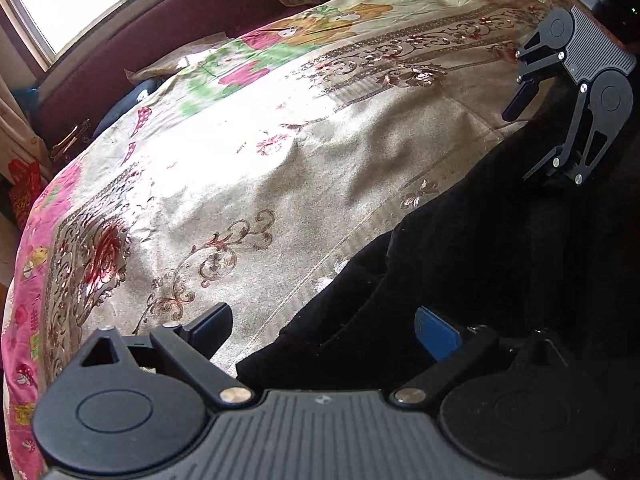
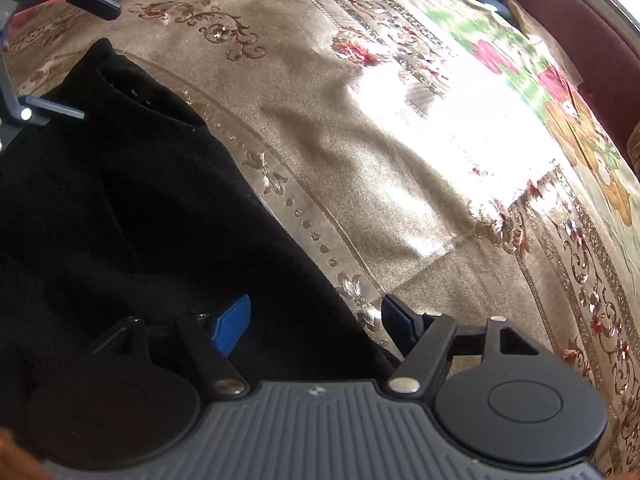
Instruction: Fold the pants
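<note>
Black pants (image 1: 460,240) are straddled by the left tongs (image 1: 324,330) and right tongs (image 2: 316,324), both released; no writing is legible.

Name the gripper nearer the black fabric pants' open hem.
Left. Left gripper straddles the open hem; right gripper straddles the black fabric pants' long edge farther along.

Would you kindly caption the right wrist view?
Open right gripper straddling the black pants' edge on a patterned bedspread.
</note>
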`<state>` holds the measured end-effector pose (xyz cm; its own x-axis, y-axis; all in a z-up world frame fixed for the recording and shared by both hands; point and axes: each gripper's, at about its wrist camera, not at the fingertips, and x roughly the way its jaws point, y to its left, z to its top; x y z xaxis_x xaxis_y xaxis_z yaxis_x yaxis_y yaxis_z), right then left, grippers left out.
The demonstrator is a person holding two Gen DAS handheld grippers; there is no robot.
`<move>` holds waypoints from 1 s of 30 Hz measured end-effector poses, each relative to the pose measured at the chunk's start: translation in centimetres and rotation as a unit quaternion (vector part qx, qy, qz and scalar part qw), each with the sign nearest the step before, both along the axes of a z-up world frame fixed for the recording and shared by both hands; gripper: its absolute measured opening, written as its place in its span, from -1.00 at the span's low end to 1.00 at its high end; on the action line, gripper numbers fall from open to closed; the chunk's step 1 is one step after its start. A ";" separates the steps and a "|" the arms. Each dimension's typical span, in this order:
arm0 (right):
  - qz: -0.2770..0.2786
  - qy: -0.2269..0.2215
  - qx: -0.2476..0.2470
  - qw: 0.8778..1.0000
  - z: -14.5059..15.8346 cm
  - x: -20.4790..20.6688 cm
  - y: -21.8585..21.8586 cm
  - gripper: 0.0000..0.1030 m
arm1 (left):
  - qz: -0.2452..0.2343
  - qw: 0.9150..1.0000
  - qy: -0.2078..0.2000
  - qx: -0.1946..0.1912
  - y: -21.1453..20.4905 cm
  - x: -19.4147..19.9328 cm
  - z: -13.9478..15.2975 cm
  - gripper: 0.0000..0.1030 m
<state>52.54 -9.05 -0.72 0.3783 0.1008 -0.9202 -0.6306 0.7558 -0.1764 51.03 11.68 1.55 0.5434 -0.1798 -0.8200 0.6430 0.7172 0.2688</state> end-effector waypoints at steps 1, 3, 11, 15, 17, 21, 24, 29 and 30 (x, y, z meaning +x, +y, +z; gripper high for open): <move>-0.001 0.011 0.004 1.000 -0.3 0.4 -0.2 0.41 | 0.004 1.000 0.016 -0.001 0.0 0.7 -0.6 1.00; -0.001 0.036 0.008 0.999 -1.2 1.3 -0.4 0.44 | 0.005 0.999 0.034 0.003 0.0 1.6 -1.7 1.00; -0.007 0.035 0.022 0.999 -1.8 0.7 -1.0 0.33 | 0.001 0.998 0.060 0.022 -0.9 1.8 -3.8 0.89; -0.005 0.028 0.006 1.000 -0.9 -1.1 0.1 -0.51 | -0.002 0.998 0.058 0.019 -1.1 0.9 -3.1 0.13; -0.001 0.011 -0.012 1.000 -0.3 -2.0 0.5 -0.73 | 0.001 0.998 0.046 0.033 -1.3 0.5 -2.6 -0.40; -0.013 -0.014 0.011 1.000 2.7 -3.9 -0.5 -0.87 | 0.003 0.999 0.015 0.032 -0.7 -1.3 -0.4 -0.42; -0.021 -0.031 0.033 0.999 5.9 -6.8 -1.3 -0.89 | 0.009 1.000 -0.004 -0.002 0.4 -3.9 2.4 -0.42; -0.007 -0.028 0.060 0.998 11.2 -16.4 -1.5 -0.89 | 0.009 0.997 -0.009 -0.076 3.1 -11.8 7.2 -0.41; -0.006 -0.018 0.067 0.998 11.9 -18.5 -1.6 -0.89 | 0.007 0.996 -0.003 -0.085 3.6 -14.0 7.8 -0.41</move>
<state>34.05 -10.67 11.13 0.4137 0.2178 -0.8840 -0.6161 0.7818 -0.0957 36.99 15.27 9.33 0.5523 -0.3082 -0.7746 0.6305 0.7623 0.1462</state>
